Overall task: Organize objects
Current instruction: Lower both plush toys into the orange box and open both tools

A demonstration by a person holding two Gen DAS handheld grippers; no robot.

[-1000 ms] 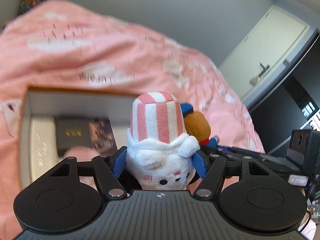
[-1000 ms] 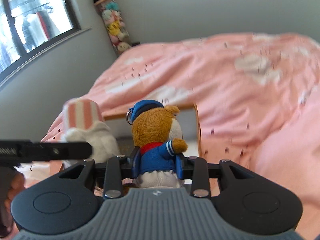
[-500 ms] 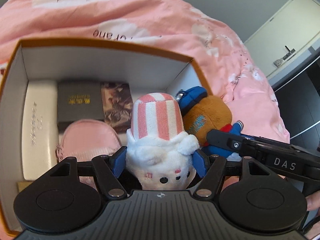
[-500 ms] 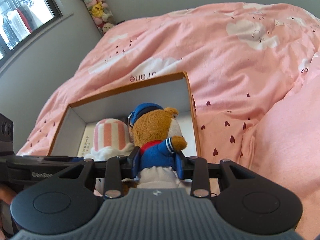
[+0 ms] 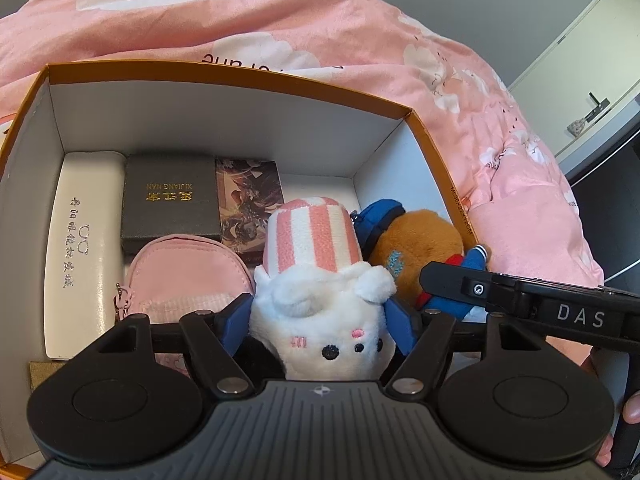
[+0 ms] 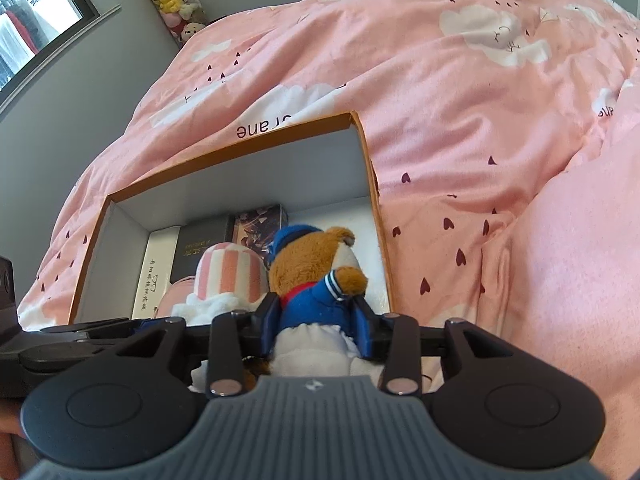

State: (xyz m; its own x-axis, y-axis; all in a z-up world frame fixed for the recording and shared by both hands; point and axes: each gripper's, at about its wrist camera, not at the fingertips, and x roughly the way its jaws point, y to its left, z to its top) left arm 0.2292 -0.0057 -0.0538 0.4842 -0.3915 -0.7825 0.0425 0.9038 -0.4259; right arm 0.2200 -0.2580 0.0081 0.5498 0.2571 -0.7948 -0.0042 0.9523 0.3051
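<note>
A white plush with a pink striped hat (image 5: 312, 240) sits between the blue pads of my left gripper (image 5: 316, 314). The pads touch its sides while the jaws are opening. It hangs low inside the orange-rimmed box (image 5: 240, 70), right of centre. Beside it on the right, a brown bear in a blue jacket and cap (image 6: 312, 264) is between the pads of my right gripper (image 6: 318, 316), whose jaws are also opening. In the right wrist view the striped plush (image 6: 228, 276) stands just left of the bear, and the box (image 6: 240, 160) lies below. The bear (image 5: 420, 240) nearly touches the box's right wall.
Inside the box lie a long white case (image 5: 84, 248), a dark box with gold lettering (image 5: 172, 204), a picture-printed pack (image 5: 250, 200) and a pink zip pouch (image 5: 188, 268). The box rests on a pink duvet (image 5: 360, 20). A door (image 5: 580, 52) and a window (image 6: 32, 20) lie beyond.
Both grippers sank with their plush toys from above the bed down into the box and tipped further downward. The box interior now fills the left wrist view.
</note>
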